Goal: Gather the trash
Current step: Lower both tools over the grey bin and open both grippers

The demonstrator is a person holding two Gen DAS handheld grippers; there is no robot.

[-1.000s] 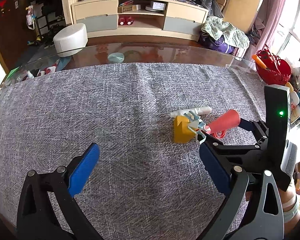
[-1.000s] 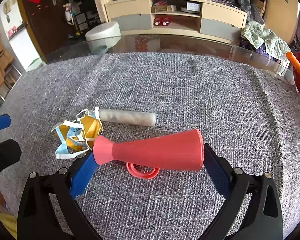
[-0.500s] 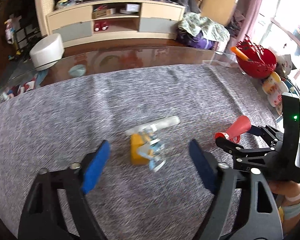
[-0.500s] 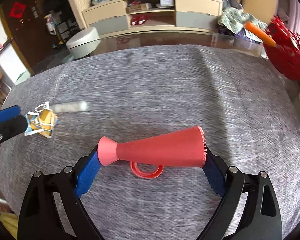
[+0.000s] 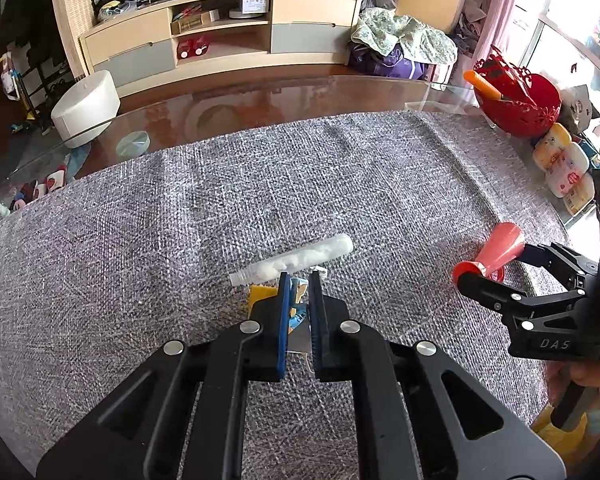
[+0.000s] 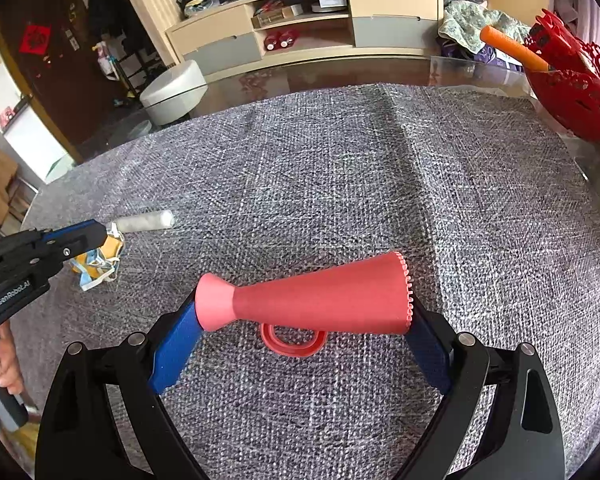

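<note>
One crumpled yellow-and-blue face mask lies on the grey woven cloth, pinched between the nearly closed jaws of the left gripper. One clear tube with white filling lies just beyond it. Right gripper clamps one red horn end to end. One red basket at table edge.

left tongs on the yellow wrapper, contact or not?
Touching. The left wrist view shows the left tongs shut on the crumpled yellow wrapper, its blue-and-white scraps pinched between the blue pads; the right wrist view agrees.
</note>
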